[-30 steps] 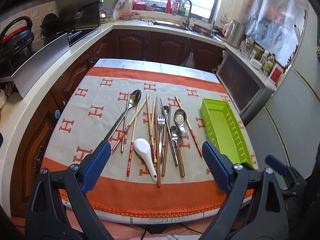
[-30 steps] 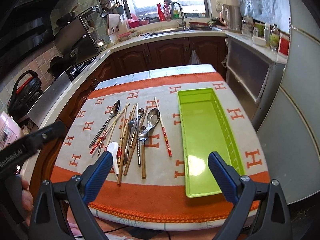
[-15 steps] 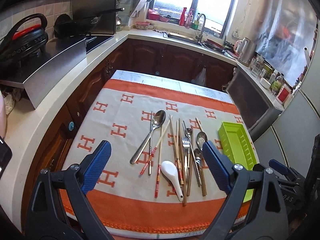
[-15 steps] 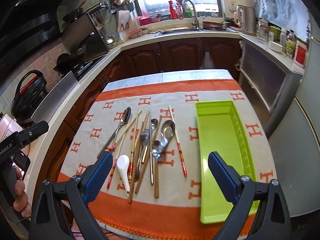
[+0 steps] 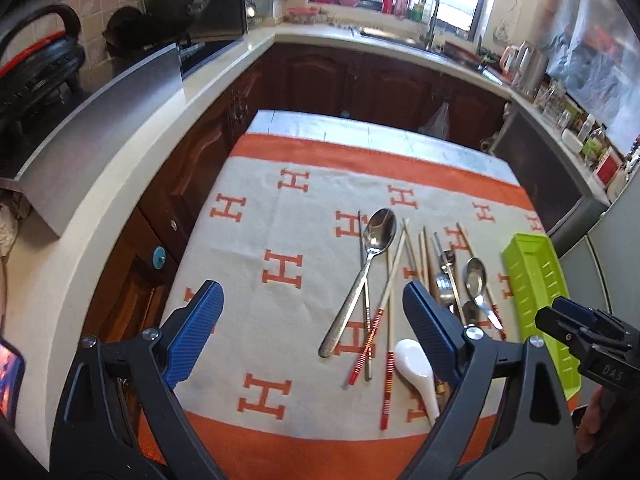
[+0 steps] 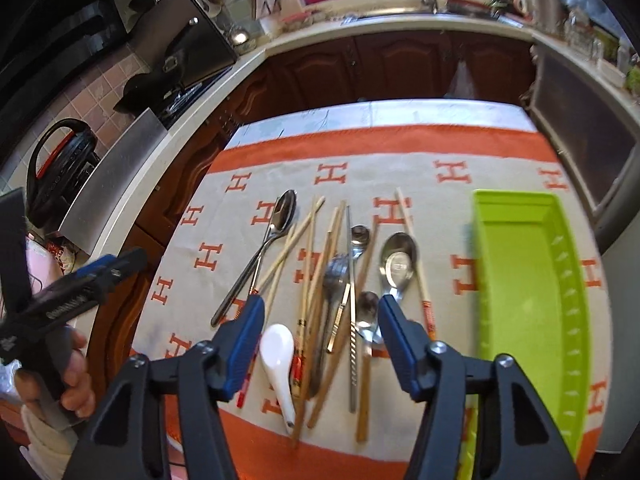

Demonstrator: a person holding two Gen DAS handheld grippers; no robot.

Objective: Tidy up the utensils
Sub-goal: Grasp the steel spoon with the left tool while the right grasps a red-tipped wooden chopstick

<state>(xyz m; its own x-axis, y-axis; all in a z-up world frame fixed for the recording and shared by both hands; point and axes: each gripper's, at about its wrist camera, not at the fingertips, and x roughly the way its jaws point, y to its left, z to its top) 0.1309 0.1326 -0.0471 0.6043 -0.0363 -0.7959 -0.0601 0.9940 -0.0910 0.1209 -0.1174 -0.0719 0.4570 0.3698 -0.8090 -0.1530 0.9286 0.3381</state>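
Observation:
A pile of utensils lies on the orange-and-cream cloth: a long steel spoon [image 5: 362, 276] [image 6: 262, 246], a white ceramic spoon [image 5: 418, 372] [image 6: 280, 358], wooden chopsticks [image 6: 316, 264], a fork [image 6: 334, 280] and smaller steel spoons [image 6: 396, 268]. An empty lime-green tray [image 6: 524, 280] [image 5: 536, 292] lies to their right. My left gripper [image 5: 312, 328] is open and empty, above the cloth left of the pile. My right gripper [image 6: 320, 332] is open and empty, low over the near end of the pile, jaws partly narrowed.
The table's front edge runs along the orange border [image 6: 320, 460]. A white counter [image 5: 120, 184] with a stove and a black pressure cooker [image 6: 60, 168] flanks the left. Dark cabinets [image 6: 400, 68] and a sink stand behind. A grey appliance [image 5: 540, 176] is at the right.
The left gripper has swung left, so the pile now lies at its right. The right gripper has dropped toward the pile and its jaws have narrowed.

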